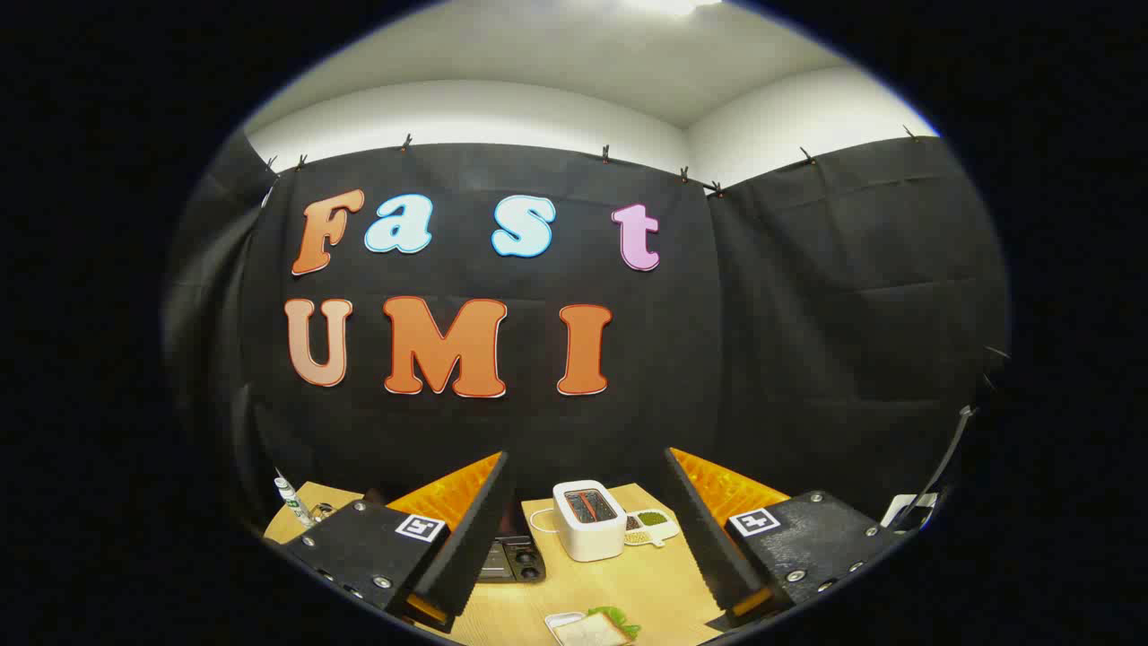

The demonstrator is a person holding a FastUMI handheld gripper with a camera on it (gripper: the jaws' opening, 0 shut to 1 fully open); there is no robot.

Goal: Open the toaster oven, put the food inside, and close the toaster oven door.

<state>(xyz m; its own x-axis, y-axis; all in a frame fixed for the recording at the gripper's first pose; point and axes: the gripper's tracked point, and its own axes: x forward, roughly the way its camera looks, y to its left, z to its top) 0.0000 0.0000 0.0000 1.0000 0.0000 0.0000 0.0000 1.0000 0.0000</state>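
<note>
The tool (pixel 587 547) is held up high over a light wooden bench (pixel 628 583). Its two fingers (pixel 466 529) are spread wide apart, and nothing is between them to hold.

A dark toaster oven (pixel 511 556) sits on the bench, just beside the left finger. The finger hides most of it, so you can see only part of its front with two round knobs. You cannot tell if its door is open or closed, or which way its long side runs.

The food is a sandwich (pixel 592 630) with white bread on top and a green leaf sticking out on the right side. It lies flat on a small white tray (pixel 560 621), low between the two fingers and nearer than the toaster oven.

A white pop-up toaster (pixel 587 519) stands farther away, between the fingers, just to the right of the toaster oven. Its slots face up, and a thin white cord (pixel 538 519) curls out on its left side. A little white dish (pixel 647 525) with green and dark bits lies just behind the toaster, on its right. A white bottle (pixel 291 501) stands at the far left corner of the bench, well away from the rest.

Nothing lies on the bench between the sandwich and the toaster oven.
</note>
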